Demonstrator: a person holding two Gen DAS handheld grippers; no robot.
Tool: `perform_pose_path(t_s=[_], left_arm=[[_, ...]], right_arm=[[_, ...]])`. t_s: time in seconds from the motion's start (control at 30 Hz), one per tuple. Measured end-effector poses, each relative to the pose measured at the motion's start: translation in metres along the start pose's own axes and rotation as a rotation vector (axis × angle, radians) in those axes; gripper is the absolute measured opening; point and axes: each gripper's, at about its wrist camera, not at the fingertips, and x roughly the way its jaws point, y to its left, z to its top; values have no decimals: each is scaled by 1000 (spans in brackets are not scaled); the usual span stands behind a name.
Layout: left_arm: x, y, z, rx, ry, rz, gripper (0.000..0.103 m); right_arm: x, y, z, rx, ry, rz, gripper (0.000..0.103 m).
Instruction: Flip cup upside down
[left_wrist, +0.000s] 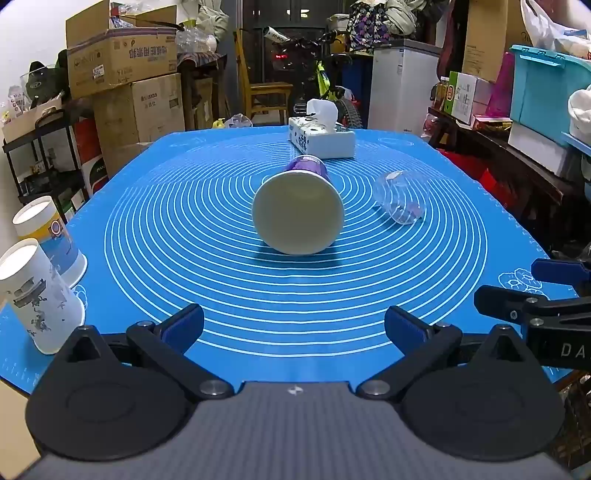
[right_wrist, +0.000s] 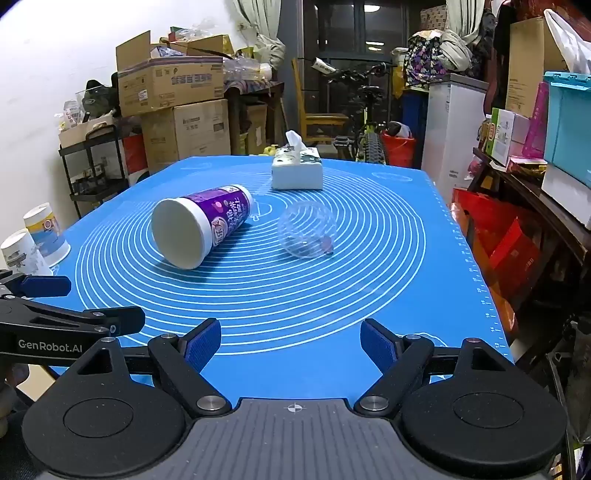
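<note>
A purple and white paper cup lies on its side in the middle of the blue mat, one white round end facing me. It also shows in the right wrist view. A clear plastic cup lies on its side to its right, also seen in the right wrist view. My left gripper is open and empty, near the mat's front edge. My right gripper is open and empty, beside the left one. Each gripper shows at the edge of the other's view.
Two paper cups stand upside down at the mat's left edge. A tissue box sits at the far end. Stacked cardboard boxes stand left; shelves and a teal bin stand right.
</note>
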Motion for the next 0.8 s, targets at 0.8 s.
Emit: perform_pose_path(t_s=[0.8], left_arm=[[3,-2,-2,8,16,0,103]], right_arm=[[1,-1,0,1,5,0,85]])
